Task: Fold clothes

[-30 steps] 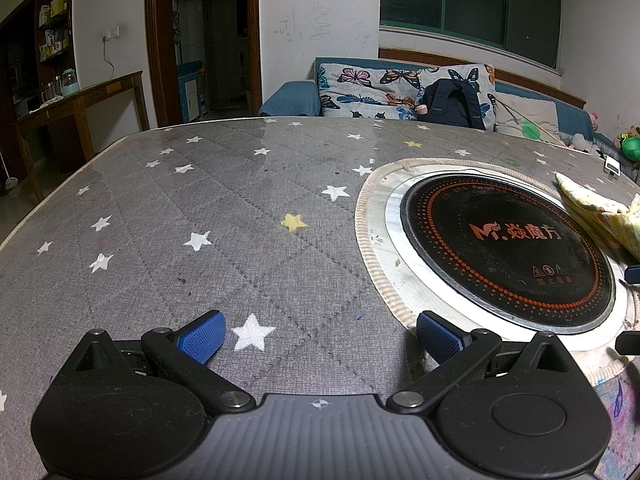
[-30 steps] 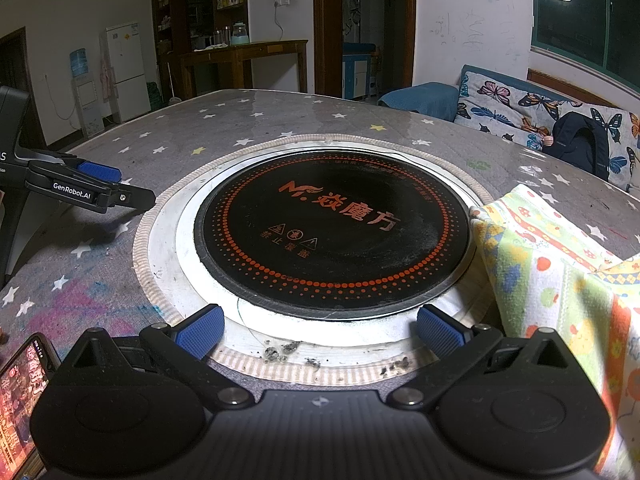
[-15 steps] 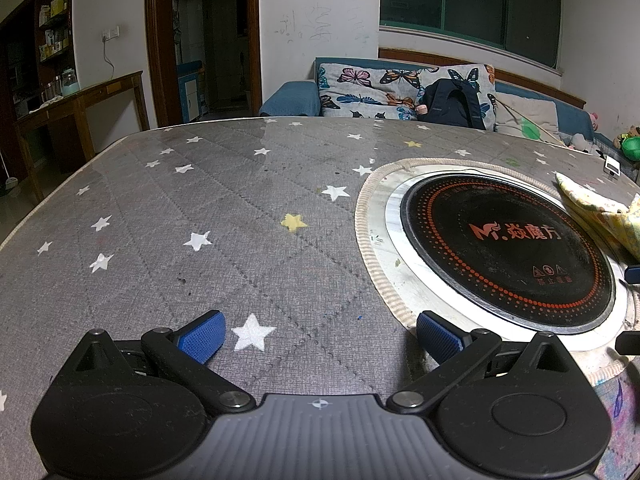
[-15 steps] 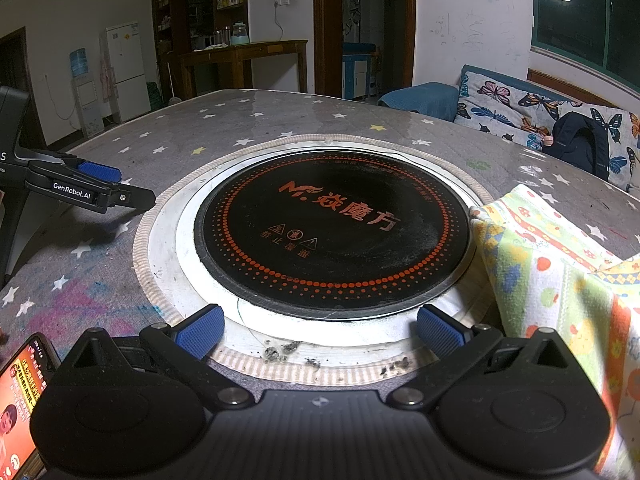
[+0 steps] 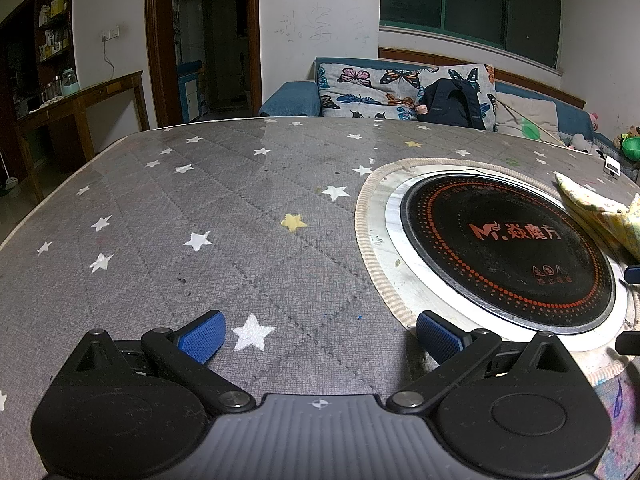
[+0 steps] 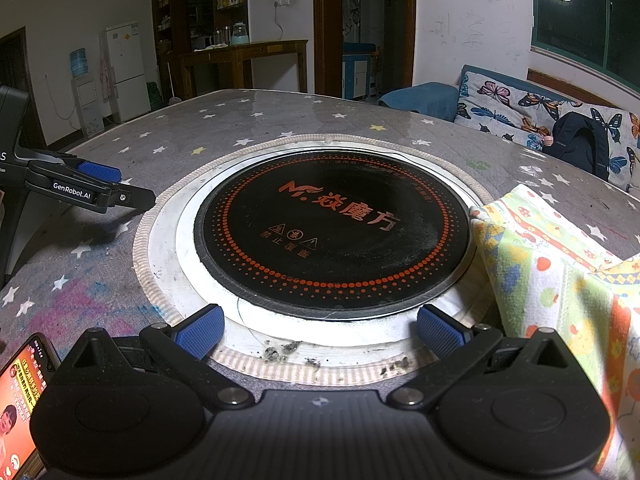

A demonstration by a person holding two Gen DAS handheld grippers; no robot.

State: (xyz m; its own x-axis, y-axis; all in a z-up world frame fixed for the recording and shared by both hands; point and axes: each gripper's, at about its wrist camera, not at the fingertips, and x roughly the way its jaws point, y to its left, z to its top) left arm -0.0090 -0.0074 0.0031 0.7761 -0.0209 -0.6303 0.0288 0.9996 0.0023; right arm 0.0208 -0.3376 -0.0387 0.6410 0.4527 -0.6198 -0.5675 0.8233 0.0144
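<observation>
Both sets of tongs hang low over the star-printed grey surface (image 5: 240,216) with jaws spread wide and nothing between them. The left tongs (image 5: 320,336) hover above a white star, with the round black induction hob (image 5: 504,252) off to their right; the right tongs (image 6: 320,330) sit at the hob's near rim.

Only the right wrist view takes in the left tongs from the side (image 6: 116,188), a phone (image 6: 20,400) with a lit screen at the lower left corner, and a white fridge (image 6: 124,68) and water dispenser (image 6: 82,92) by the far wall. It also shows the garment best: a pale yellow-and-green cloth with small fruit prints (image 6: 552,280), lying rumpled on the surface at the hob's right edge. In the left wrist view that cloth (image 5: 600,208) is just a corner at the far right; that view shows more of the butterfly-patterned sofa cushion (image 5: 384,88) with a dark backpack (image 5: 452,104) leaning on it.

"GenRobot.AI" reads in white on the left tongs' arm. The hob carries an orange "M." logo with Chinese characters and warning symbols beneath.
</observation>
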